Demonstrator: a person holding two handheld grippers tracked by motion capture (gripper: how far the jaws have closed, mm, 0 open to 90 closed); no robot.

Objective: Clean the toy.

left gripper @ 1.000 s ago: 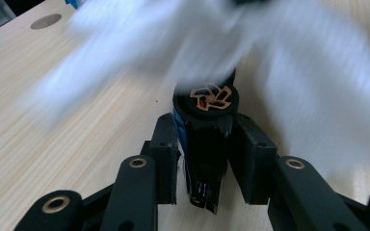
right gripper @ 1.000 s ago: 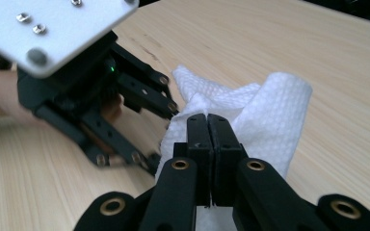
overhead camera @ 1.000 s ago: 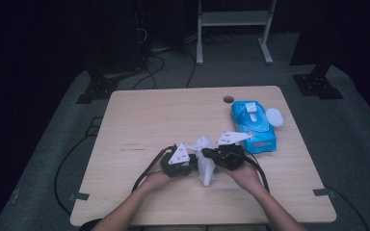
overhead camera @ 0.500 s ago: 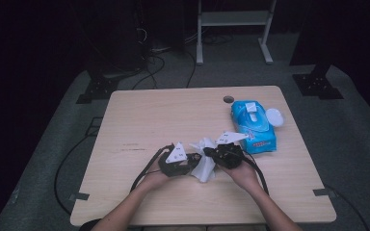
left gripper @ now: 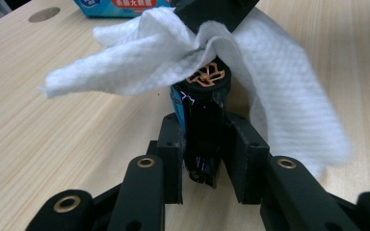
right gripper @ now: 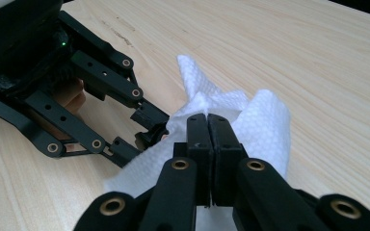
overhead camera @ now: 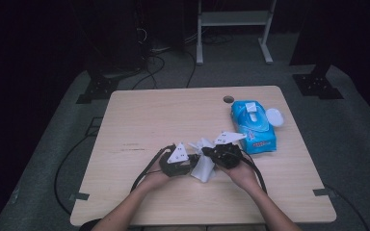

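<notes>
In the left gripper view, the two black pads (left gripper: 171, 159) of the left gripper (left gripper: 203, 159) press from both sides on a small dark cylinder (left gripper: 203, 130) with a blue label and an orange pattern on its round end. The jaws have just been closing, and they are now clamped on this cylinder, which stands between them and points away from the camera. A white wipe (left gripper: 173, 57) lies over the far end of the cylinder and hangs down on its right side.

In the right gripper view, the fingers (right gripper: 197, 139) of the right gripper (right gripper: 207, 125) are pressed together, and a fold of the wipe (right gripper: 265, 120) is pinched between them. The rest of the wipe spreads around the tips, and the left gripper (right gripper: 147, 130) comes in from the left and touches the cloth.

In the high view, the left gripper (overhead camera: 190, 161) and the right gripper (overhead camera: 207, 153) meet near the middle of the wooden table (overhead camera: 164, 115), toward the near edge, with the wipe (overhead camera: 203, 168) between them. A blue pack of wipes (overhead camera: 253, 126) lies to the right and farther away, well apart from the fingers, and a white round lid (overhead camera: 273, 117) is just beside it.
</notes>
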